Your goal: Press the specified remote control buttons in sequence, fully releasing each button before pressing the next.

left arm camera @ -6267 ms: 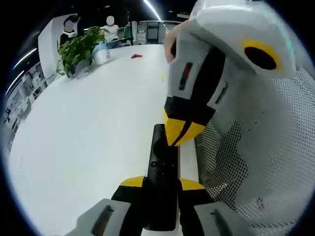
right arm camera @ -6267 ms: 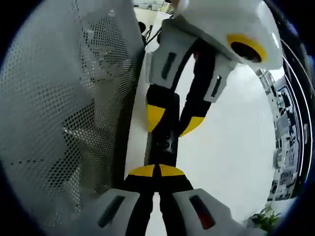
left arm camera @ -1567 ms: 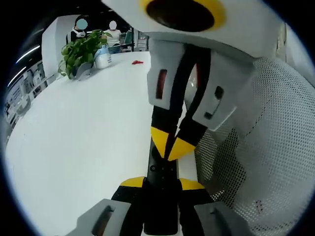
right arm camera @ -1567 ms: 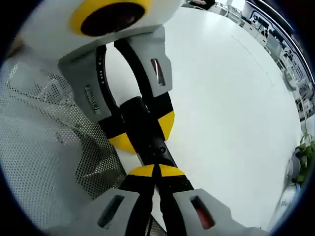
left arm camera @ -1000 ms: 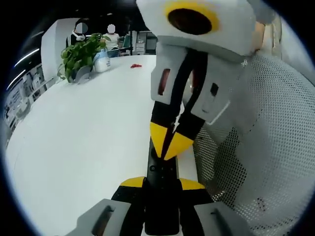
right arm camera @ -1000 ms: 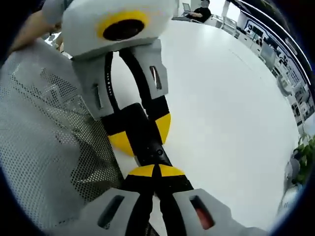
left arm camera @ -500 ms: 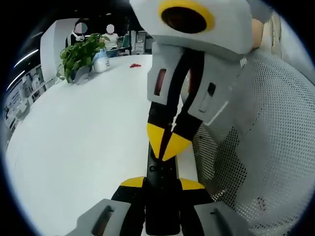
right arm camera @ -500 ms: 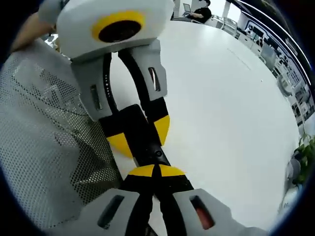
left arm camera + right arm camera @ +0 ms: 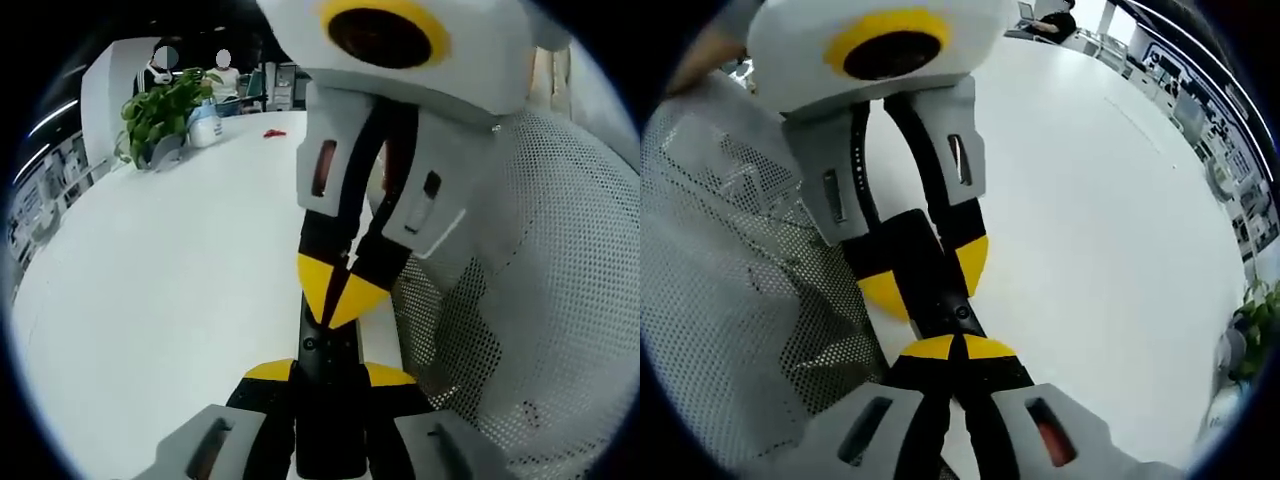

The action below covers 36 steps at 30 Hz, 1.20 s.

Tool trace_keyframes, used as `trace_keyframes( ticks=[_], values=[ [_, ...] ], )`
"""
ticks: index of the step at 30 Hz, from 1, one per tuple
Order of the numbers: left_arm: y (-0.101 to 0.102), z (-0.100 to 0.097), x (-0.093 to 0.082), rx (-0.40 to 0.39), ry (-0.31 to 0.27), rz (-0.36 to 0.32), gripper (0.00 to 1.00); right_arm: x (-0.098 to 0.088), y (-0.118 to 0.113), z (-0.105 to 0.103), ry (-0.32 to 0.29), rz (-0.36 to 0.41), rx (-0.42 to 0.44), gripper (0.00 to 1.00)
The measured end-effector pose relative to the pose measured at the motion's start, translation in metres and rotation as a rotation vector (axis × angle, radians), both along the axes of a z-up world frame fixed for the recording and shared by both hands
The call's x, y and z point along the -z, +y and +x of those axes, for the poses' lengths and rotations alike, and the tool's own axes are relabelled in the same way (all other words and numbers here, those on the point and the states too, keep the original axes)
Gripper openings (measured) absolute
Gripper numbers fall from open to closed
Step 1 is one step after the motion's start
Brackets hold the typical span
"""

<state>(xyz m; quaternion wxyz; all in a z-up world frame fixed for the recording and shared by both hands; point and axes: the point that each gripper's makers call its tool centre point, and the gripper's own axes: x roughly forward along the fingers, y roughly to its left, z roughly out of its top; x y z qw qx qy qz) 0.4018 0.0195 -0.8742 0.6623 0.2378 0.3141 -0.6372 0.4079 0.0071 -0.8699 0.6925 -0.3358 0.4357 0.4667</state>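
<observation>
Right gripper point(image 9: 340, 310) lower on the remote point(image 9: 328, 350), jaws now pinched together.

Both cams close-up, facing each other along remote point(image 9: 328, 395) point(image 9: 940, 290); both see white table point(image 9: 170, 260) point(image 9: 1090, 220).

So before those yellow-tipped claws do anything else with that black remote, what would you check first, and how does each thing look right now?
1. Remote held firmly: ok. The left gripper has its jaws clamped on either side of the black remote.
2. Pressing tips together: ok. The right gripper is shut, its yellow tips meeting in a point.
3. Tips over the remote: ok. They sit on its upper face, near a small round button.
4. Button fully released: cannot tell. The tips hide the contact spot.
5. Remote in sight: ok, in both views.
6. Surroundings: ok. The white mesh is beside the remote; the white table is bare nearby.
</observation>
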Motion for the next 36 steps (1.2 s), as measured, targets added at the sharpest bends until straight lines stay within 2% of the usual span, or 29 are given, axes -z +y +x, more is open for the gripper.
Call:
trace_keyframes(
  ticks=[3, 4, 6, 9, 11, 13, 14, 15, 16, 21, 25, 36],
  values=[
    [0.000, 0.000, 0.000, 0.001, -0.003, 0.003, 0.24, -0.001, -0.001, 0.000, -0.026, 0.038, 0.005, 0.00],
    [0.000, -0.001, 0.000, 0.000, -0.003, 0.004, 0.24, -0.001, 0.001, 0.001, -0.058, 0.041, -0.045, 0.00],
    [0.000, 0.000, 0.000, -0.009, 0.000, 0.007, 0.24, -0.002, 0.003, -0.002, -0.161, 0.016, -0.182, 0.00],
    [0.000, 0.000, 0.000, -0.009, -0.003, 0.004, 0.24, -0.002, 0.004, -0.004, -0.201, -0.046, -0.261, 0.00],
    [0.000, 0.000, 0.000, -0.011, -0.002, 0.002, 0.24, -0.003, 0.008, -0.005, -0.202, -0.021, -0.271, 0.00],
    [0.000, 0.000, 0.000, -0.013, 0.001, -0.002, 0.24, -0.002, 0.014, -0.014, -0.159, 0.020, -0.281, 0.01],
    [0.000, 0.000, 0.000, -0.012, 0.001, -0.003, 0.24, -0.002, 0.013, -0.014, -0.172, 0.007, -0.283, 0.02],
    [0.000, 0.000, 0.000, -0.012, 0.001, -0.003, 0.24, -0.003, 0.012, -0.011, -0.209, -0.020, -0.328, 0.01],
    [0.000, 0.000, 0.000, -0.013, 0.003, -0.005, 0.24, -0.002, 0.013, -0.012, -0.214, -0.023, -0.342, 0.01],
    [0.000, 0.000, 0.000, -0.014, 0.006, -0.007, 0.24, -0.002, 0.013, -0.013, -0.205, -0.017, -0.338, 0.00],
    [0.000, 0.000, 0.000, -0.014, 0.007, -0.008, 0.24, -0.001, 0.013, -0.014, -0.228, -0.035, -0.370, 0.00],
    [-0.001, 0.000, 0.000, -0.011, 0.005, -0.007, 0.24, 0.001, 0.014, -0.017, -0.238, -0.051, -0.424, 0.00]
  ],
)
